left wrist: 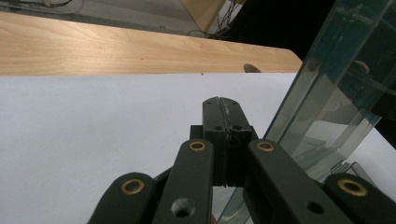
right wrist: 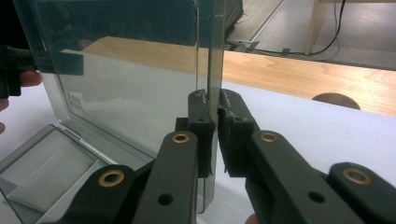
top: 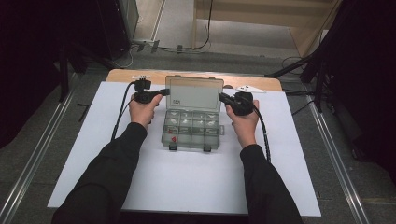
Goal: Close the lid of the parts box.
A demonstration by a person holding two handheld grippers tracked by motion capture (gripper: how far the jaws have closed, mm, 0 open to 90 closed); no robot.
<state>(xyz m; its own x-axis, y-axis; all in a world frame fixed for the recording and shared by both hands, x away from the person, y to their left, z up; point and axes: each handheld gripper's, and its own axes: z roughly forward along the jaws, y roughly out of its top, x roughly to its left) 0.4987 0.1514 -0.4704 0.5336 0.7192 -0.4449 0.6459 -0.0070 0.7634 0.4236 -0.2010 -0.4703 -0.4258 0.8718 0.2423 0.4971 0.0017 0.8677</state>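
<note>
The right gripper (right wrist: pixel 214 105) has its jaws nearly together, pinching the right edge of the clear lid (right wrist: pixel 135 70) of the compartment box (top: pixel 191 126); the thin plastic edge runs straight up between the two black jaws. In the high view this gripper (top: pixel 223 99) sits at the lid's right side, the hand (top: pixel 245 122) behind it. The left gripper (left wrist: pixel 225 103) has its jaws pressed fully together with nothing between them; its tips lie just beside the lid's (left wrist: pixel 336 93) left edge, but I cannot tell if they touch. In the high view it (top: pixel 164 92) points right at the lid's (top: pixel 194 95) left edge.

The lid stands upright at the far side of the box, which rests open in the middle of the white sheet (top: pixel 187 182). A small red piece (top: pixel 173 138) lies in a near-left compartment. White sheet spreads wide to the left, right and near side of the box. At the far edge a strip of wooden tabletop (top: pixel 196 77) shows behind the lid
</note>
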